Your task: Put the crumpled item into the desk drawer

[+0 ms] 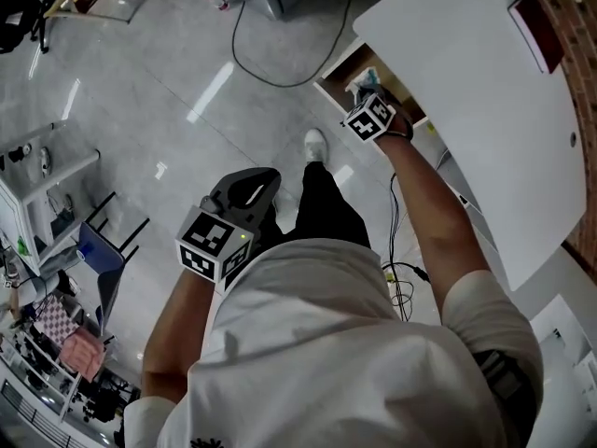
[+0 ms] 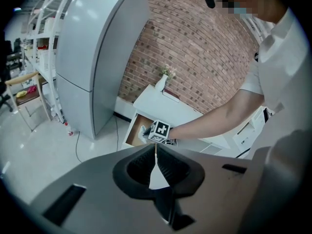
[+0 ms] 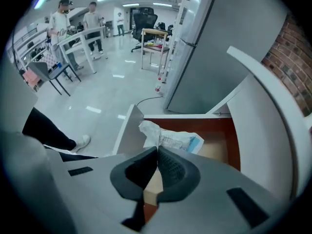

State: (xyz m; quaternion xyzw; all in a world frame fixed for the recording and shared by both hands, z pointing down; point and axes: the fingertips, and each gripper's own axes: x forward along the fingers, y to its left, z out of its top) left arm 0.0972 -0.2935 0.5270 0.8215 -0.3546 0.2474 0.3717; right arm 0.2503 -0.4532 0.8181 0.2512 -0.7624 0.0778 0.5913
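White crumpled item (image 3: 170,136): pinching it in right claw (image 3: 157,147) over open drawer (image 3: 195,122) below tabletop (image 3: 273,130) edge; holding left claw (image 2: 156,147) pressed together, empty.

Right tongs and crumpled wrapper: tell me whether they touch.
Touching. The right gripper view shows the right tongs shut on the crumpled wrapper, over the open drawer.

Left gripper (image 2: 156,149) jaws together; right gripper (image 2: 150,130), crumpled item (image 2: 142,132) at open drawer (image 2: 131,129).
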